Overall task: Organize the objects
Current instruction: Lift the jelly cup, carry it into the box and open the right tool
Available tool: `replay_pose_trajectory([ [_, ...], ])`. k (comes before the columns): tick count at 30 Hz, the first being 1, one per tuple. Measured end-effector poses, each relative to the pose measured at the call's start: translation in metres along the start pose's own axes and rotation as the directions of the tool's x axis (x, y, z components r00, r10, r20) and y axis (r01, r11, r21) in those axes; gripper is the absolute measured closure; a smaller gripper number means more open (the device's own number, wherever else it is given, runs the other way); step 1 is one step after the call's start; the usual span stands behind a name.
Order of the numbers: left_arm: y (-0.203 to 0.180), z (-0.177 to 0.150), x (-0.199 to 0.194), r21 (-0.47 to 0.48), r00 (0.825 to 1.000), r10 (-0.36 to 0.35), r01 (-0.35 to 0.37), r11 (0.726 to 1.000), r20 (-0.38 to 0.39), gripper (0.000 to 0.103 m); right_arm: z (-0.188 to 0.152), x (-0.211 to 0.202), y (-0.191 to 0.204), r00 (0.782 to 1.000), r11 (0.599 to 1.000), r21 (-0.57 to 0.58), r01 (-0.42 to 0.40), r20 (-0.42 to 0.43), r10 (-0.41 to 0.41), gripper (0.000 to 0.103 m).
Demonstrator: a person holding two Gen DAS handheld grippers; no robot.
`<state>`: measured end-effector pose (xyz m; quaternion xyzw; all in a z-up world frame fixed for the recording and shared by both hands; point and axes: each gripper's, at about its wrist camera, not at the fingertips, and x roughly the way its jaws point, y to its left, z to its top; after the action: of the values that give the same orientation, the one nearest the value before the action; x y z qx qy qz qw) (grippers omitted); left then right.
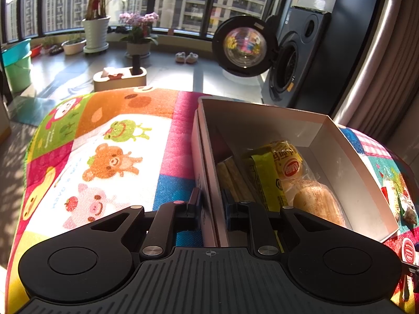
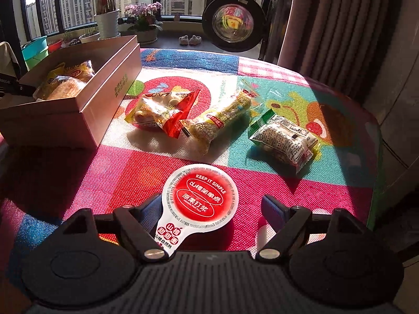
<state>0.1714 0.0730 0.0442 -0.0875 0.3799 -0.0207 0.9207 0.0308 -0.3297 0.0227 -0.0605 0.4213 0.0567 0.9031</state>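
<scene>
Right under the right gripper (image 2: 210,208) sits a round red-and-white foil-lidded jelly cup (image 2: 200,200) on the cartoon-print cloth desk (image 2: 262,60), jaws spread wide on either side, not touching. Looks light and stiff-walled, but the peel lid is slick and thin, so I'd pinch the cup body, not the tab. Over on the other side, the left gripper (image 1: 210,204) is pinched on the near wall of the open pinkish cardboard box (image 1: 348,157), which already holds snacks.

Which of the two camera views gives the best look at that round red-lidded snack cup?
The right wrist view: the round red-lidded cup sits whole between the open right tool. The left wrist view catches only its edge.
</scene>
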Motion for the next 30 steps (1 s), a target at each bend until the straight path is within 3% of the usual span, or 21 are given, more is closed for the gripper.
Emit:
replay_pose_trajectory([
  [6, 0.000, 0.000, 0.000, 0.000, 1.000, 0.000, 0.000, 1.000, 0.000, 0.084, -0.010, -0.008, -0.009, 0.998, 0.998, 0.012, 0.069, -0.006, -0.069, 0.015],
  [9, 0.000, 0.000, 0.000, -0.001, 1.000, 0.000, 0.000, 1.000, 0.000, 0.084, -0.009, -0.012, -0.007, 1.000, 1.000, 0.024, 0.005, -0.004, -0.005, 0.017],
  [12, -0.001, 0.000, -0.001, 0.000, 1.000, 0.002, -0.002, 1.000, 0.000, 0.084, -0.005, -0.007, 0.004, 1.000, 1.000, -0.005, -0.004, 0.011, 0.004, 0.019],
  [15, -0.001, 0.000, -0.001, 0.000, 1.000, 0.002, -0.002, 1.000, 0.000, 0.084, 0.000, 0.000, 0.006, 1.000, 1.000, 0.001, -0.014, 0.018, 0.014, 0.024],
  [17, -0.002, -0.001, -0.001, 0.004, 1.000, 0.003, -0.003, 1.000, 0.000, 0.084, 0.004, 0.001, 0.005, 1.000, 0.999, 0.018, -0.027, 0.015, 0.027, 0.041],
  [18, -0.002, 0.000, -0.001, 0.006, 1.000, 0.005, -0.005, 1.000, 0.000, 0.084, 0.005, 0.000, 0.007, 0.999, 0.999, 0.019, -0.034, 0.012, 0.034, 0.042],
  [25, -0.003, 0.001, -0.001, 0.008, 1.000, 0.007, -0.007, 1.000, 0.001, 0.084, 0.001, -0.031, 0.040, 0.985, 0.983, -0.054, -0.174, -0.004, 0.175, 0.042],
  [30, -0.001, 0.001, -0.001, 0.001, 1.000, 0.002, -0.002, 1.000, 0.004, 0.084, 0.017, -0.072, 0.071, 0.956, 0.952, -0.144, -0.270, 0.077, 0.283, 0.042],
])
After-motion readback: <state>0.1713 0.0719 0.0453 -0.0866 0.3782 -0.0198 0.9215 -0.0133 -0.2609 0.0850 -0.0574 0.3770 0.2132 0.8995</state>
